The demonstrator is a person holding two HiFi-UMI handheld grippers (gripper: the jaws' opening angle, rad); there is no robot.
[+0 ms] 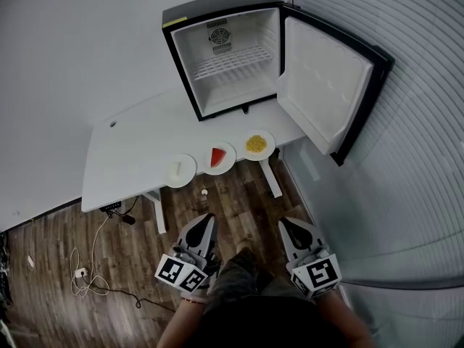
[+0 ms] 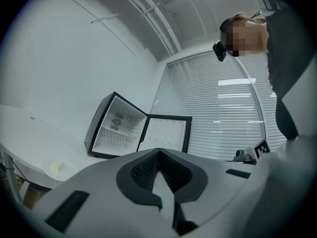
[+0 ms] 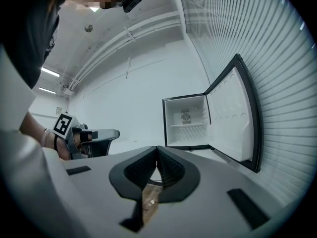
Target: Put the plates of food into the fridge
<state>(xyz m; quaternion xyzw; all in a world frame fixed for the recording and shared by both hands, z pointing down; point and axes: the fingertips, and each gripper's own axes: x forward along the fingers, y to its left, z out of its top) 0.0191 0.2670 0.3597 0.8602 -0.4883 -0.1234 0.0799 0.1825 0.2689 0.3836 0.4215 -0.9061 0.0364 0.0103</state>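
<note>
3 plates (image 1: 227, 164) lie well ahead of both closed fingers (image 1: 204, 228).

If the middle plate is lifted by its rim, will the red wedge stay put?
Likely only if kept level: the red wedge lies loose on the shallow middle plate, so it may slide. The plate looks stiff, probably holding shape.

The fridge (image 1: 233, 78) stands at the back of the table (image 1: 123, 158), its door (image 1: 322, 85) swung open to the right, and three plates (image 1: 227, 165) lie in a row before it along the near edge.
</note>
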